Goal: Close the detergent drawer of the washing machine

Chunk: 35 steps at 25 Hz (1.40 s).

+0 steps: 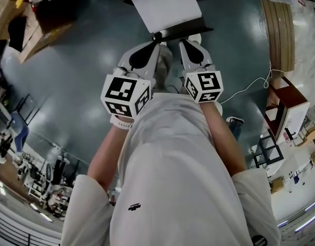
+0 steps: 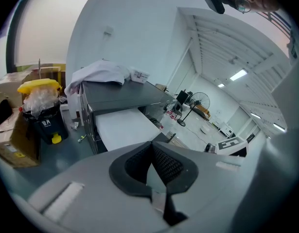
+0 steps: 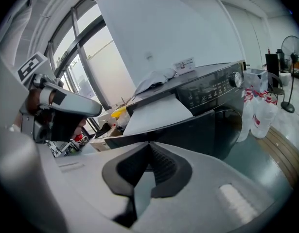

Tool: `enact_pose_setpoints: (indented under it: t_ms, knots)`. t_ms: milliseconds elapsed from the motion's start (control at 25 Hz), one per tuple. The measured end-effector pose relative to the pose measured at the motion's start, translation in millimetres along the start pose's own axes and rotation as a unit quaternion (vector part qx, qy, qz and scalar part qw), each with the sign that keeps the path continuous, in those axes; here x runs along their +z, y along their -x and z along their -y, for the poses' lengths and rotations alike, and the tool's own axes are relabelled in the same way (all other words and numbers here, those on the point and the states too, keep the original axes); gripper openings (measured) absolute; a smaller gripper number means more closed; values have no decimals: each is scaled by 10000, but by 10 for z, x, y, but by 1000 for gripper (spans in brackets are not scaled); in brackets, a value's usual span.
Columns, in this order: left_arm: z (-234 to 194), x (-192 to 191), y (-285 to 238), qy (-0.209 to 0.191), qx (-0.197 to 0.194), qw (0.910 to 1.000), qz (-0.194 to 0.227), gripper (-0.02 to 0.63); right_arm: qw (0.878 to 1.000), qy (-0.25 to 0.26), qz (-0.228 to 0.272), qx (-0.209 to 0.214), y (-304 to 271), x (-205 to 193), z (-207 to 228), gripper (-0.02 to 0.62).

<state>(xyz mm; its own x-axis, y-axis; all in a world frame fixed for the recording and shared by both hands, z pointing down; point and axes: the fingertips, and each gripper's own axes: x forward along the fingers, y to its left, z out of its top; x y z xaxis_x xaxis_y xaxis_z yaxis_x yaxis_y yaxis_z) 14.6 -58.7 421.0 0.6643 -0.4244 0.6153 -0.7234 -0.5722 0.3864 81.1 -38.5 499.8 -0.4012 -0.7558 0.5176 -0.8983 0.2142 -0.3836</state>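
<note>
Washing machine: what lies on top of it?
A crumpled white cloth and a small white item lie on the washing machine. Whatever is under the cloth is hidden.

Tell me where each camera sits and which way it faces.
Head view: on the person's head, facing steeply down; left claw, right claw, forearms, shirt.
Left gripper view: on the left claw, facing the washing machine.
Right gripper view: on the right claw, facing its control panel.
Shared by all: the washing machine.
</note>
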Motion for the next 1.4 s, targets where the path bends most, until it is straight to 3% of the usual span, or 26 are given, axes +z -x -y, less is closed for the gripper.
enact_pose_setpoints:
  t_ms: [560, 1080, 1400]
  knots:
    - [-141, -22, 69, 80, 101, 9999, 1, 17, 9993, -83, 174, -314, -52, 25, 38, 2]
    - [-196, -30, 8, 174, 193, 9996, -52, 17, 9996, -35, 210, -190, -225, 115, 52, 2]
    - [-306, -31, -41, 247, 265, 9993, -51, 17, 9991, 75, 421, -81, -473, 386, 44, 2]
